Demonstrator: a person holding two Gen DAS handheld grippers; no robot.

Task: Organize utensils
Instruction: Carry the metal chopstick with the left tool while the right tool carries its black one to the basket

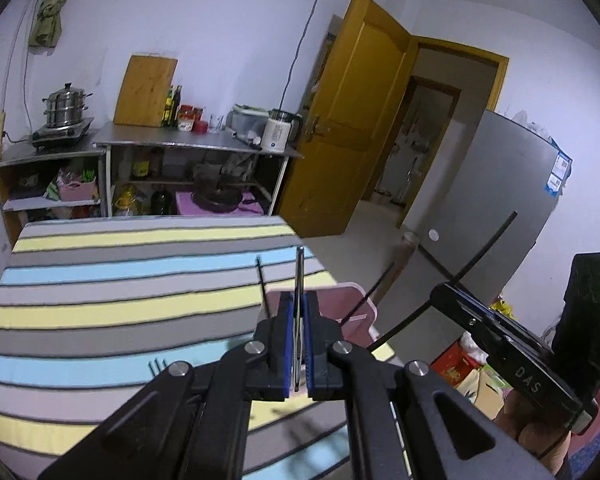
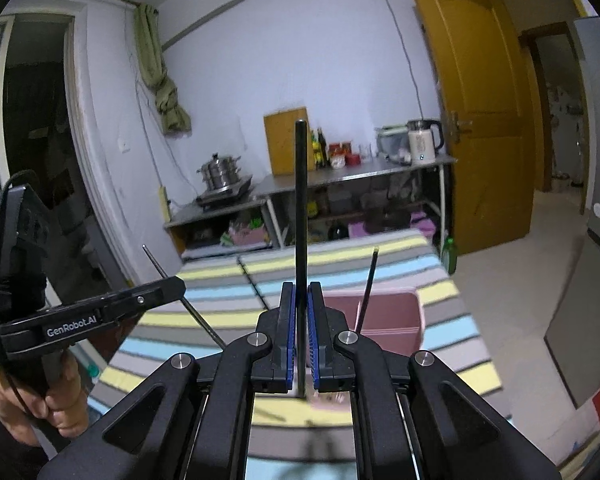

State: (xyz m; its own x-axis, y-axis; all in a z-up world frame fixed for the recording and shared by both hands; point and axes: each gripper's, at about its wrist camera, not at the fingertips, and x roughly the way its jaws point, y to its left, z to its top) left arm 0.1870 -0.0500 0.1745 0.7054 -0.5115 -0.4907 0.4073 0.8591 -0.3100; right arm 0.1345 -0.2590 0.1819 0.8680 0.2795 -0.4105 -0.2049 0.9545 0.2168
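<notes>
My left gripper [image 1: 299, 300] is shut on a thin silver utensil [image 1: 299, 268] whose handle points up and away over the striped table [image 1: 100, 280]. My right gripper [image 2: 301, 288] is shut on a black chopstick [image 2: 301, 200] that stands upright. Each gripper shows in the other's view: the right gripper [image 1: 444, 294] with its chopstick [image 1: 484, 246] slanting, the left gripper [image 2: 178, 284] with its thin metal utensil [image 2: 156, 260]. A pink basket [image 1: 358, 312] [image 2: 384, 320] sits at the table's right edge just beyond both grippers, with black chopsticks [image 2: 367, 292] leaning in it. Dark fork tines [image 1: 157, 366] lie on the cloth.
Behind the table stands a steel counter [image 1: 188, 142] with a stacked pot [image 1: 65, 108], a wooden board [image 1: 146, 90], bottles and a white kettle [image 1: 278, 132]. A yellow door [image 1: 352, 120] stands open, and a grey fridge [image 1: 496, 200] is to the right. A hand [image 2: 56, 396] holds the left gripper.
</notes>
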